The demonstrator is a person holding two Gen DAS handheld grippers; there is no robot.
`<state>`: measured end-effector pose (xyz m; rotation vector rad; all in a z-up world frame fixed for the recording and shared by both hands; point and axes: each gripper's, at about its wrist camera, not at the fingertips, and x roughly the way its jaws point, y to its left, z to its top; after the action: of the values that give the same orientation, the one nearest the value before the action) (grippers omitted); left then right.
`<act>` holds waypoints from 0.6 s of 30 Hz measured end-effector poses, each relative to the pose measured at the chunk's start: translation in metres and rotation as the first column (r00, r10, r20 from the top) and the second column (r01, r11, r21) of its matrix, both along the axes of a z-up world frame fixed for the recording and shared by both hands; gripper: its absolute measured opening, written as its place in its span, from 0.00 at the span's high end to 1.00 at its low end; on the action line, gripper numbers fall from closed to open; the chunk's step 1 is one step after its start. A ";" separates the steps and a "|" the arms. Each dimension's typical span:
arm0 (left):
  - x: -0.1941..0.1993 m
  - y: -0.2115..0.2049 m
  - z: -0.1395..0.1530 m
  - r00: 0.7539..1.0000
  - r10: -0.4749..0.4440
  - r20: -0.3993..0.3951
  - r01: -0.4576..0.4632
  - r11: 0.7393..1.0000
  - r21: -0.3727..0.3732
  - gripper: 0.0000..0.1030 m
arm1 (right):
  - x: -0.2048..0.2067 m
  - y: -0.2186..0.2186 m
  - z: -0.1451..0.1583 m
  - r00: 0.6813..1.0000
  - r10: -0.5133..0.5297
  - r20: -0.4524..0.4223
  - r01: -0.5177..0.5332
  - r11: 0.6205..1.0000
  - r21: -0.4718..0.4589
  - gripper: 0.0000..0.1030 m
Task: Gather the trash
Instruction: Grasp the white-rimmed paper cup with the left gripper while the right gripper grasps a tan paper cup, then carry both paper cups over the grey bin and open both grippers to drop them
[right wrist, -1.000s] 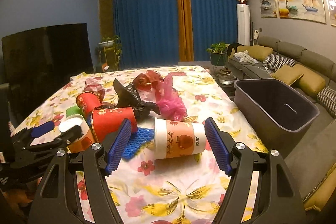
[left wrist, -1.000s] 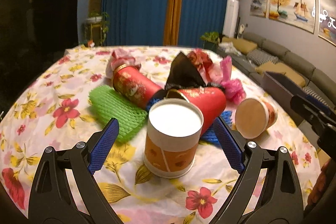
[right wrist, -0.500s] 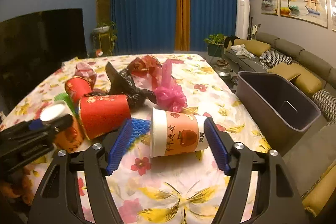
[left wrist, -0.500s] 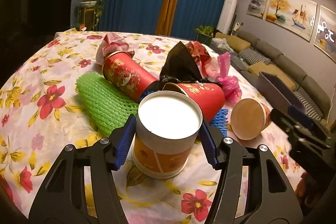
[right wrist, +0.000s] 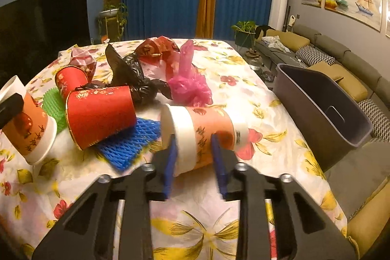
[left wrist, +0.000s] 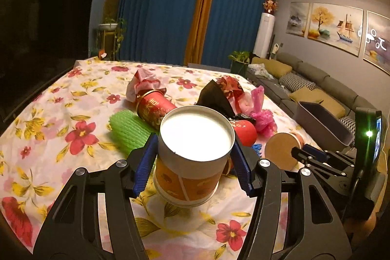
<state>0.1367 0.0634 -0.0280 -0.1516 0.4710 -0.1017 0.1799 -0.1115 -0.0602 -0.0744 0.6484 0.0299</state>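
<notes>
An orange-and-white paper cup (left wrist: 192,162) sits between the blue pads of my left gripper (left wrist: 195,141), which is shut on it; the right wrist view shows that cup (right wrist: 29,128) tilted at the far left. A second orange-and-white cup (right wrist: 204,128) lies on its side on the floral tablecloth (right wrist: 195,223). My right gripper (right wrist: 193,138) is closing, its narrow, blurred tips over the near side of this cup's middle. Whether the pads pinch it is unclear. A grey bin (right wrist: 304,113) stands right of the table.
Behind the cups lie two red paper cups (right wrist: 100,118) (right wrist: 69,79), a blue foam net (right wrist: 129,140), a green foam net (left wrist: 129,130), a black bag (right wrist: 131,79), a pink bag (right wrist: 190,87) and a red wrapper (right wrist: 158,48). A sofa (right wrist: 341,60) runs along the right wall.
My left jaws went from wide open to closed on the upright cup, which now tilts. My right gripper came lower and closer to the lying cup, and its jaws narrowed sharply.
</notes>
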 end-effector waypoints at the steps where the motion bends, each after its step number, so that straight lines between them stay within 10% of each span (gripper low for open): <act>1: -0.001 0.000 0.000 1.000 -0.001 0.002 0.001 1.000 -0.001 0.44 | -0.001 -0.002 0.000 1.000 -0.003 -0.003 0.003 1.000 0.001 0.83; 18: -0.010 -0.028 0.015 0.997 -0.070 0.041 0.069 0.998 0.010 0.44 | -0.034 -0.049 0.024 0.994 -0.043 0.100 0.035 0.996 0.084 0.96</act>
<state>0.1262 0.0351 -0.0128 -0.1241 0.4354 -0.1707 0.1462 -0.1607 -0.0360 0.0161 0.5456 0.0151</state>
